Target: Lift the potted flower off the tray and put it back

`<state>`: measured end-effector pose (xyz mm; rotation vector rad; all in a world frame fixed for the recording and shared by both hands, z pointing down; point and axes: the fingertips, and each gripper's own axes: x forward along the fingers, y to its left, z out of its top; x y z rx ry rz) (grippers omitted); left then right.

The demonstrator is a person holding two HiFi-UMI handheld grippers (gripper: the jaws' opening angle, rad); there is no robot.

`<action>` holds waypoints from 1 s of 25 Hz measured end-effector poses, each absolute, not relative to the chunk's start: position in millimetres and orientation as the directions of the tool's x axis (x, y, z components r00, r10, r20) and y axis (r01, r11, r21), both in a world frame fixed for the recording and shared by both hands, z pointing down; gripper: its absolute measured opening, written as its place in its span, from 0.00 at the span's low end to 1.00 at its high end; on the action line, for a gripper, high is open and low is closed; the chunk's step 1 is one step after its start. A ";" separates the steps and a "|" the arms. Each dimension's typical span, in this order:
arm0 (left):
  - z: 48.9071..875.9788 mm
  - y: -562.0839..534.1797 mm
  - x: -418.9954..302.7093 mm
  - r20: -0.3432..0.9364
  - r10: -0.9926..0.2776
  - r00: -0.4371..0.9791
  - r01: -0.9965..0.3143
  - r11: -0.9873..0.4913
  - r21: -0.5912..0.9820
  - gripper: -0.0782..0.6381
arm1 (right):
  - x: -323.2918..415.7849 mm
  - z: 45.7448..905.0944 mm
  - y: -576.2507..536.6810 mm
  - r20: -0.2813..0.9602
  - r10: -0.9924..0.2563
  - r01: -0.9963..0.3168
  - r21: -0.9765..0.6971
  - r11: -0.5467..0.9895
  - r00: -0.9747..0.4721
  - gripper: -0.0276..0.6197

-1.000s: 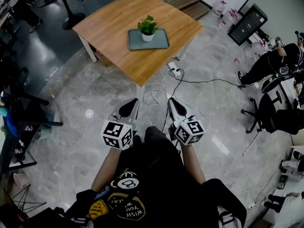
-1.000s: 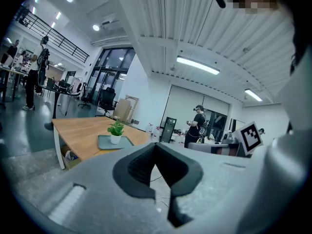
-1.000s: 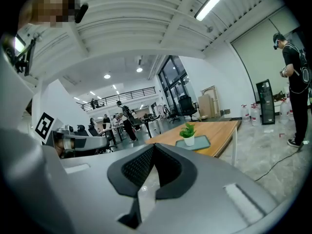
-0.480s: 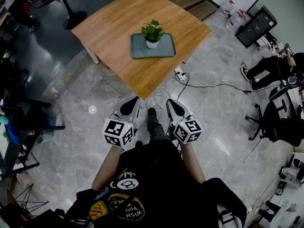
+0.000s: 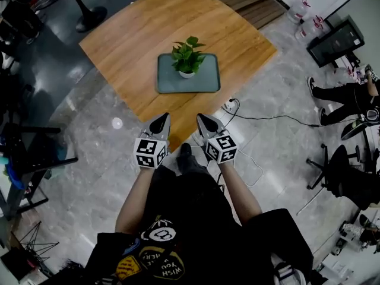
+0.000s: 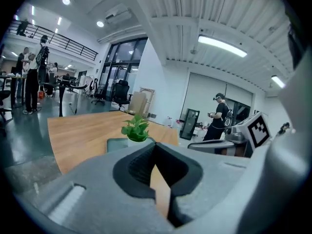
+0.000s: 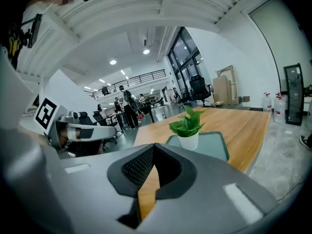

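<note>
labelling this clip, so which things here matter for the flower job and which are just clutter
For the job: potted flower, tray beneath it, left gripper, right gripper, both shut and empty.
Lying about: power strip on the floor, office chair, black cabinet.

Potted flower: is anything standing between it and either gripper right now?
Nothing visible does. The potted flower stands alone on the tray. Only bare table lies between it and the left gripper and right gripper, which are both shut and empty at the near corner.
</note>
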<state>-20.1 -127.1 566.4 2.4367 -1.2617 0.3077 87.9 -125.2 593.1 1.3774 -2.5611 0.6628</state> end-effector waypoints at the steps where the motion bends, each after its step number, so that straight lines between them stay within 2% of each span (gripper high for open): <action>1: 577.0 -139.7 -15.8 0.374 -0.733 0.568 -0.822 -0.524 0.222 0.10 | 90.6 604.8 -143.0 0.349 -0.754 -0.829 -0.295 0.475 -0.556 0.04; 5: 611.1 -172.3 -9.2 0.436 -0.711 0.552 -0.832 -0.509 0.223 0.10 | 91.8 655.8 -207.8 0.374 -0.782 -0.866 -0.252 0.431 -0.498 0.04; 6: 614.8 -177.2 -8.9 0.442 -0.707 0.552 -0.831 -0.506 0.229 0.10 | 89.9 668.5 -223.1 0.380 -0.787 -0.873 -0.246 0.422 -0.487 0.07; 8: 618.8 -183.2 -7.3 0.450 -0.695 0.560 -0.826 -0.508 0.243 0.10 | 86.7 690.3 -252.4 0.390 -0.792 -0.883 -0.239 0.404 -0.469 0.24; 12: 626.3 -184.6 -12.1 0.479 -0.662 0.576 -0.815 -0.512 0.272 0.10 | 79.5 726.1 -308.6 0.431 -0.801 -0.910 -0.200 0.364 -0.416 0.69; 15: 632.4 -189.0 -21.9 0.495 -0.652 0.574 -0.816 -0.501 0.288 0.10 | 73.1 748.5 -345.1 0.464 -0.800 -0.924 -0.160 0.347 -0.381 0.89; 17: 635.2 -189.5 -24.5 0.503 -0.647 0.574 -0.817 -0.493 0.298 0.10 | 74.6 758.3 -362.4 0.468 -0.805 -0.930 -0.156 0.332 -0.365 0.93; 22: 636.6 -197.3 -33.4 0.507 -0.645 0.572 -0.819 -0.486 0.305 0.10 | 72.2 767.8 -398.8 0.441 -0.828 -0.937 -0.117 0.328 -0.345 0.94; 24: 637.2 -200.0 -41.1 0.516 -0.645 0.563 -0.824 -0.481 0.299 0.10 | 70.8 767.2 -405.0 0.430 -0.838 -0.940 -0.106 0.324 -0.337 0.93; 25: 637.0 -200.9 -45.2 0.519 -0.646 0.559 -0.827 -0.479 0.295 0.10 | 71.1 766.1 -406.4 0.422 -0.843 -0.942 -0.109 0.318 -0.334 0.89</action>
